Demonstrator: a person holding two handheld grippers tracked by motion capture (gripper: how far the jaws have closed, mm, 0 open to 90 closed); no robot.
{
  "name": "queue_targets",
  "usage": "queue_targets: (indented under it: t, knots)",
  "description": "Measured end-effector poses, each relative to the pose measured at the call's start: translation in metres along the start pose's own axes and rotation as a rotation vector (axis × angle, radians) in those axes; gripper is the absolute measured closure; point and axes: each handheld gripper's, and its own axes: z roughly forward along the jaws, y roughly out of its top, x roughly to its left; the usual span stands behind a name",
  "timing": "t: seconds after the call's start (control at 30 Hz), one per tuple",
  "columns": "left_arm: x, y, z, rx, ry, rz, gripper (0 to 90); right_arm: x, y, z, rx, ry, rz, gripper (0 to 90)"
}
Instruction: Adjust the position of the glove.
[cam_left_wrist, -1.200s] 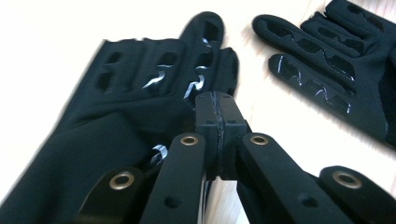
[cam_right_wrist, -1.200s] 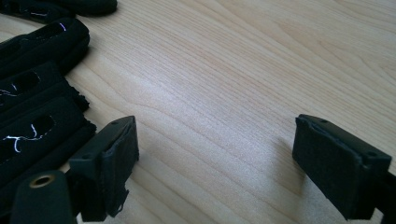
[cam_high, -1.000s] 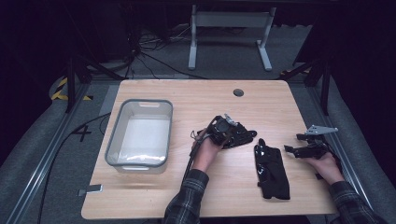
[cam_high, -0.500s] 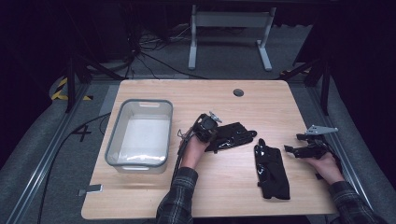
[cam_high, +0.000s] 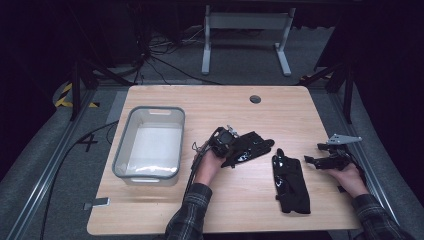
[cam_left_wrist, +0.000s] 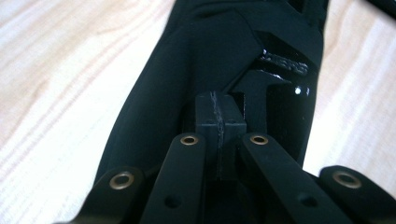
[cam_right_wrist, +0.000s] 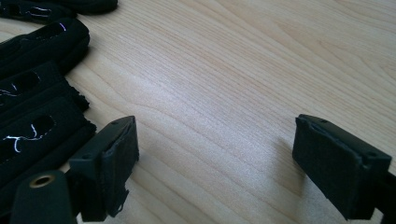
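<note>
Since a second ago the left hand has dragged its glove slightly leftward, toward the bin; right hand unmoved.

Table (cam_high: 165, 210): light wood, work laid out mid-right. Clear bin (cam_high: 125, 167) at left, nothing in it, probably the destination for the gloves.

Second black glove (cam_high: 290, 182) lies flat between the hands, awaiting pickup.

First black glove (cam_high: 252, 146): just right of the bin, pinched at its cuff end, fingers trailing right.

Left gripper (cam_left_wrist: 219, 126): jaws fully together, clamped on glove fabric.

Right gripper (cam_right_wrist: 215, 163): jaws wide apart, holding nothing, hovering over bare wood beside the second glove.
</note>
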Motion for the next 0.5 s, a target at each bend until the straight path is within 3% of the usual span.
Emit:
queue_targets:
  t: [0.33, 0.5]
  knots:
    - [-0.024, -0.018, -0.013, 0.019, -0.050, 0.046, 90.0, 0.000, 0.000, 0.000, 0.000, -0.001, 0.001, 15.0]
    - [-0.045, -0.029, -0.019, 0.018, -0.106, 0.081, 90.0, 0.000, 0.000, 0.000, 0.000, -0.001, 0.001, 14.9]
